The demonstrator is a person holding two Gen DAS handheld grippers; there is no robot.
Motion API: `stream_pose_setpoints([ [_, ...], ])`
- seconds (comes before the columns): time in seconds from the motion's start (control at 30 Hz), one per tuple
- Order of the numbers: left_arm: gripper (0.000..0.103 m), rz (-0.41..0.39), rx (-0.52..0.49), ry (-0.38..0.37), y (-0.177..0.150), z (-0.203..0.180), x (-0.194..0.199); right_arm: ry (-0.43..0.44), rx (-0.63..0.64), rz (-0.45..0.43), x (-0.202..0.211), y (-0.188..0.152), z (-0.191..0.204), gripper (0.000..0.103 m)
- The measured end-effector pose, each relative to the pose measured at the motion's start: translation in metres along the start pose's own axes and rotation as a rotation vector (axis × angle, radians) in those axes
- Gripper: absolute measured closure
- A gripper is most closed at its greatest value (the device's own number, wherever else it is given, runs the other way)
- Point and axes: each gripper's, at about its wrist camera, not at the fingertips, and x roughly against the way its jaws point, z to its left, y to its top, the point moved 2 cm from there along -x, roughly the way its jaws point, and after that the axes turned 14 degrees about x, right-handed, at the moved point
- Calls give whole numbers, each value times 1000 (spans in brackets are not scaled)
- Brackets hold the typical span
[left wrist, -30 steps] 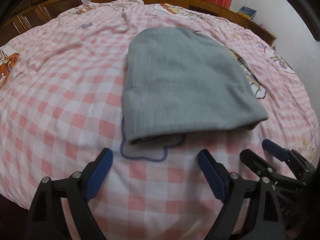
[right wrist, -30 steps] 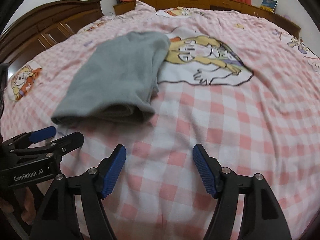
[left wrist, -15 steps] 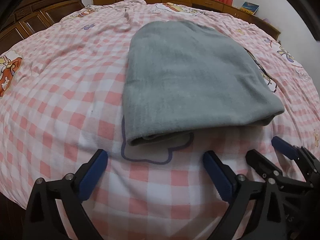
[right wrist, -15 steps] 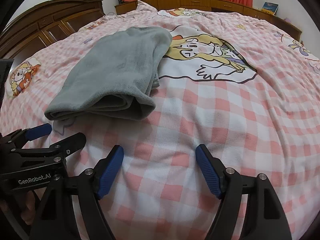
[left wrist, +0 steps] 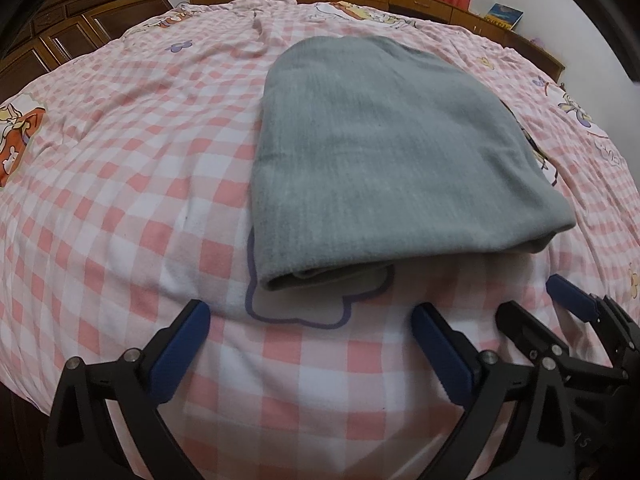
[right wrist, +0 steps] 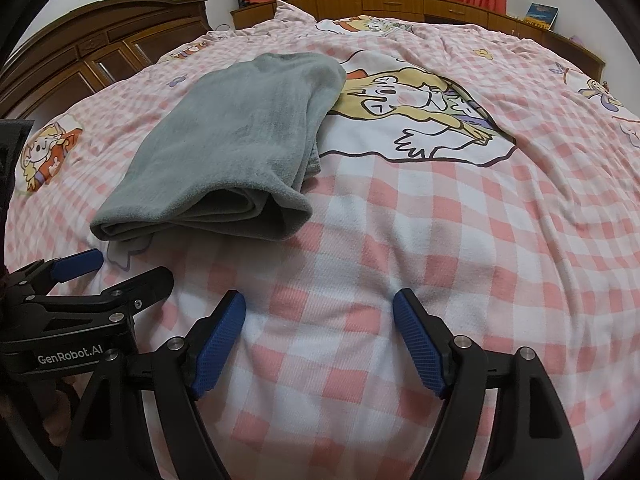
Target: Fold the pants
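Observation:
Grey pants [left wrist: 384, 152] lie folded in a flat stack on the pink checked bedspread [left wrist: 120, 184]. In the right wrist view the pants [right wrist: 236, 136] sit left of centre, their layered near edge facing me. My left gripper [left wrist: 308, 324] is open with nothing between its blue pads, just short of the near fold. My right gripper [right wrist: 320, 312] is also open and holds nothing, over bare bedspread to the right of the pants. The right gripper [left wrist: 560, 308] shows at the lower right of the left wrist view. The left gripper [right wrist: 120, 272] shows at the lower left of the right wrist view.
A cartoon print [right wrist: 420, 112] covers the bedspread right of the pants. A dark wooden headboard [right wrist: 100, 52] stands at the left, and low wooden cabinets [right wrist: 400, 4] run along the far wall under red curtains. A book [right wrist: 542, 12] rests on the cabinets.
Both grippers have moved closer to the pants' near edge and sit lower over the bed. The pants lie as before. Both stay open.

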Motion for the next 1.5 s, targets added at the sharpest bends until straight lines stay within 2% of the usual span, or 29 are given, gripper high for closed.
stream_pose_setpoints([
  [1.5, 0, 1, 2, 2, -1, 1, 0, -4, -4, 0, 0, 0, 3, 23],
])
